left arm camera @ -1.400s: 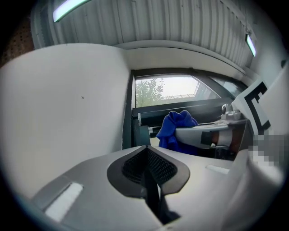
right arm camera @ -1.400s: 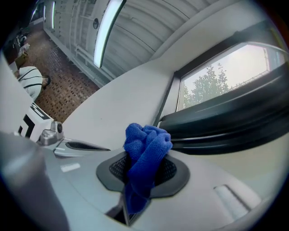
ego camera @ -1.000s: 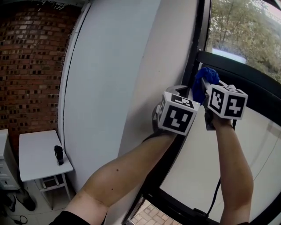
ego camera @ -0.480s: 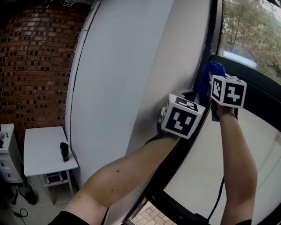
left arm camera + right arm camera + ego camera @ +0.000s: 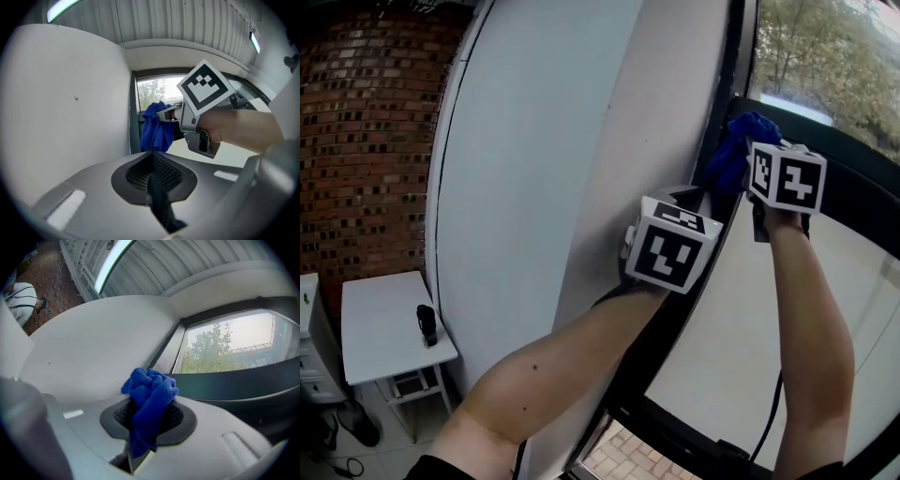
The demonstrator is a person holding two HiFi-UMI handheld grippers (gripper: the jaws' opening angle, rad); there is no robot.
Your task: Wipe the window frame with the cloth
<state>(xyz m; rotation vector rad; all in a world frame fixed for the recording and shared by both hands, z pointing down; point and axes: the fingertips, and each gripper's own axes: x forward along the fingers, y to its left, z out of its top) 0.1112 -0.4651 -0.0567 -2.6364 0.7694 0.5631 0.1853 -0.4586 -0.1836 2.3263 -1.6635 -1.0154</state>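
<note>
— How does the cloth [image 5: 151,390] look?

— It is blue and fluffy, crumpled into a loose bunch. One end goes down between the jaws, and the rest stands out above them in thick folds.

— And where is it?

— High up at the window frame [image 5: 861,192], which is black, in the corner where the upright bar meets the cross bar. In the head view it lies against the upright bar. If it really presses there, I cannot tell.

— What about the right hand-held gripper [image 5: 135,456]?

— Its jaws are clamped on the cloth, with almost no gap between them.

— And the left hand-held gripper [image 5: 159,206]?

— Its jaws are together and nothing is between them. It is a little lower, just beside the right one, near the white wall [image 5: 534,187] and the edge of the frame.
</note>
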